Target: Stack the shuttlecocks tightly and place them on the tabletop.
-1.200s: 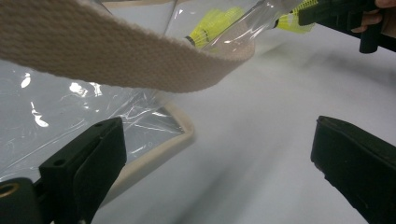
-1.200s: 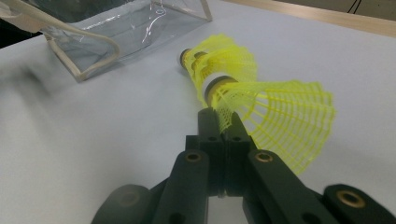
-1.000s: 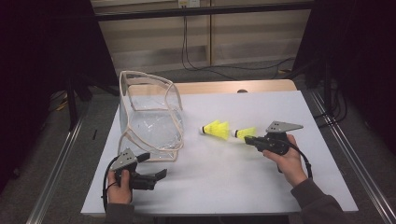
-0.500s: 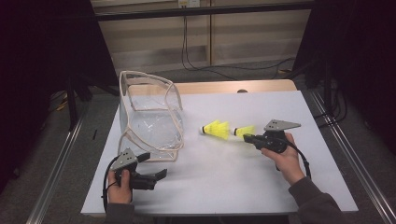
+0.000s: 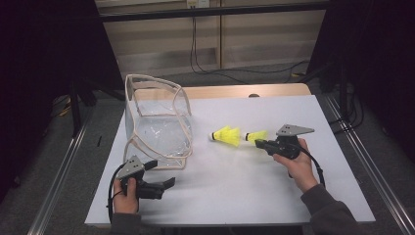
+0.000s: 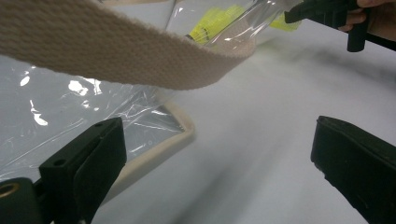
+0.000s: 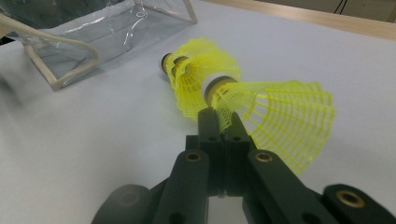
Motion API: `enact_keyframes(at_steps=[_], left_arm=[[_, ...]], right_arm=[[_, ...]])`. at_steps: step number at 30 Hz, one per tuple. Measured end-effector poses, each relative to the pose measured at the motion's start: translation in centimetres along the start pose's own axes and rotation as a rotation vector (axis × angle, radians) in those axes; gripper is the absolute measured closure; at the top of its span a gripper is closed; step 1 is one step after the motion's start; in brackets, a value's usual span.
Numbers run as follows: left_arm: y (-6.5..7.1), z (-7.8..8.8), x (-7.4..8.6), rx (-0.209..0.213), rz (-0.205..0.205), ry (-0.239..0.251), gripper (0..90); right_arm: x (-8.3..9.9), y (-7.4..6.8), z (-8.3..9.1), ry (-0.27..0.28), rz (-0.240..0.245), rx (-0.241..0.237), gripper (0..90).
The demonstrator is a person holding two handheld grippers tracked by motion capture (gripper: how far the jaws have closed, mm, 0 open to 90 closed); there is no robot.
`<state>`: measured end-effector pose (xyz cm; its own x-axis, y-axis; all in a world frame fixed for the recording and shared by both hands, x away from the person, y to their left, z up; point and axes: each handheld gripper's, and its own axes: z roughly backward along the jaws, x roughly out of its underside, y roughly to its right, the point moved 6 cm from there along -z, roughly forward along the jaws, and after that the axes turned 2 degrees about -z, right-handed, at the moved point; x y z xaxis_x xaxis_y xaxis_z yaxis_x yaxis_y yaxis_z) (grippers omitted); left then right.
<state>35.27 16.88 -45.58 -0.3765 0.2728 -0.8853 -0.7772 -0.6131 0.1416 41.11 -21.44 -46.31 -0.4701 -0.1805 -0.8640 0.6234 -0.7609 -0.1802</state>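
A yellow shuttlecock (image 5: 256,135) (image 7: 280,116) is at the tips of my right gripper (image 5: 259,143) (image 7: 223,116), right of the table's middle. The jaws are shut on the edge of its mesh skirt near the cork. A second yellow shuttlecock (image 5: 226,135) (image 7: 196,74) lies on the table just beyond it, toward the bag. A clear plastic bag (image 5: 156,122) (image 6: 70,107) with beige trim stands open at the left. My left gripper (image 5: 164,177) (image 6: 219,158) rests low in front of the bag with its jaws wide open and nothing between them.
The bag's beige strap (image 6: 116,51) arches close over the left gripper's jaws. The white tabletop (image 5: 230,191) ends in a wooden strip (image 5: 244,91) at the back. Metal rails (image 5: 58,171) run along both sides of the table.
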Motion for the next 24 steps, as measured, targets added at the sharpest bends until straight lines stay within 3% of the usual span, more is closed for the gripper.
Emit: enact_keyframes(at_steps=[24], left_arm=[[-0.01, 0.02, -0.07, 0.003, -0.003, 0.001, 3.5]], right_arm=[[-0.32, 0.24, -0.94, 0.002, 0.001, 0.01, 89.4]])
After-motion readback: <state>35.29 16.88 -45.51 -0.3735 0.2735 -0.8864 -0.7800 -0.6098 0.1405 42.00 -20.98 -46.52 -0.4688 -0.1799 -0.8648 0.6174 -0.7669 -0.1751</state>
